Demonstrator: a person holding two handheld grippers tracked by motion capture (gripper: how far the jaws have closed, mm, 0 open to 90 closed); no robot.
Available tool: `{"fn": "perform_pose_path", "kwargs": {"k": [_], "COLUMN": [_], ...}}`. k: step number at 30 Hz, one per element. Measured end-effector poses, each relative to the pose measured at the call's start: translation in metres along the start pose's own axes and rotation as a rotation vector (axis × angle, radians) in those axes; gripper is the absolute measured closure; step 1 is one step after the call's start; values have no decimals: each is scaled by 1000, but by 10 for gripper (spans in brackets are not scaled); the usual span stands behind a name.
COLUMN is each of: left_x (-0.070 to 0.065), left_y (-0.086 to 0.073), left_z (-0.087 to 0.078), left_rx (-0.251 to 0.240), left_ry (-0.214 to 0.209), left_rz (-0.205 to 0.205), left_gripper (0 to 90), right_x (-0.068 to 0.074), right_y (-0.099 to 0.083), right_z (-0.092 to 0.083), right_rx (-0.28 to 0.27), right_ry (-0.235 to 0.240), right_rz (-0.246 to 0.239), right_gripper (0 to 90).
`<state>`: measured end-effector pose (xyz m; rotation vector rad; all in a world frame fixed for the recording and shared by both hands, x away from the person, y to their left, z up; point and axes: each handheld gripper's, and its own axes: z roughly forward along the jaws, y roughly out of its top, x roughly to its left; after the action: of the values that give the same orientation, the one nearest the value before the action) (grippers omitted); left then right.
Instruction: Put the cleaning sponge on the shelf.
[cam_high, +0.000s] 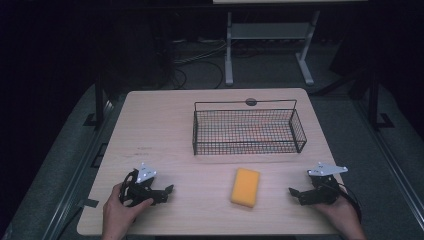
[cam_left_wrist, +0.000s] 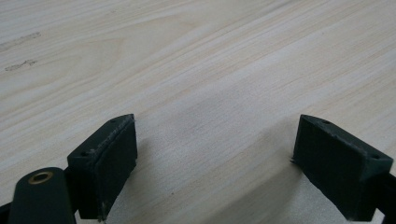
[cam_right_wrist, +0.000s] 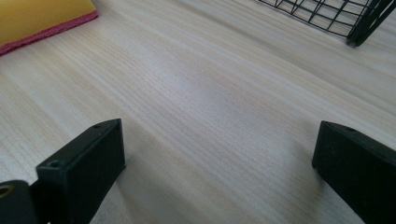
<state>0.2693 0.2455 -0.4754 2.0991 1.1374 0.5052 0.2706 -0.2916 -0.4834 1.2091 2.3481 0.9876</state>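
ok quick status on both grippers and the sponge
Left hand-held gripper open, empty, low over the table. Right hand-held gripper open, empty. Sponge flat between them, untouched. Wire basket behind it, nothing blocking.

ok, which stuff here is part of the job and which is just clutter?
In play:
- yellow sponge, flat on the table between the two tongs
- wire basket, behind it
- left tongs and right tongs, both open, holding nothing

Lying about:
- white stand and cables on the floor beyond the table

A light wooden table (cam_high: 150, 130) carries a black wire basket (cam_high: 248, 131) (standing near its far edge), with a white metal frame (cam_high: 270, 35) behind.
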Motion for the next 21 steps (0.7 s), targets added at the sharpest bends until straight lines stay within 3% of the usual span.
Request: {"fn": "perform_pose_path", "kwargs": {"k": [7, 8, 10, 12, 13, 14, 15, 16, 17, 21], "left_x": [0, 0, 0, 0, 0, 0, 0, 0, 0, 0], "left_y": [0, 0, 0, 0, 0, 0, 0, 0, 0, 0], "left_z": [0, 0, 0, 0, 0, 0, 0, 0, 0, 0], "left_rx": [0, 0, -1, 0, 0, 0, -1, 0, 0, 0], "left_ry": [0, 0, 0, 0, 0, 0, 0, 0, 0, 0], "left_rz": [0, 0, 0, -1, -1, -1, -1, 0, 0, 0], "left_gripper": [126, 126, 127, 127, 127, 127, 127, 127, 127, 127], "right_x": [0, -1, -1, 1, 1, 1, 1, 2, 2, 5], "right_y": [0, 2, 3, 7, 7, 11, 11, 14, 14, 21], "right_z": [-2, -5, -6, -10, -10, -11, -11, -14, -14, -17], "right_rx": [6, 18, 20, 43, 43, 48, 48, 47, 47, 62], "right_ry": [2, 0, 1, 16, 16, 25, 25, 42, 42, 82], "right_rz": [-1, -2, 4, -1, -1, -12, -12, -22, -22, -31], "right_gripper": [65, 144, 160, 277, 277, 374, 374, 470, 470, 658]}}
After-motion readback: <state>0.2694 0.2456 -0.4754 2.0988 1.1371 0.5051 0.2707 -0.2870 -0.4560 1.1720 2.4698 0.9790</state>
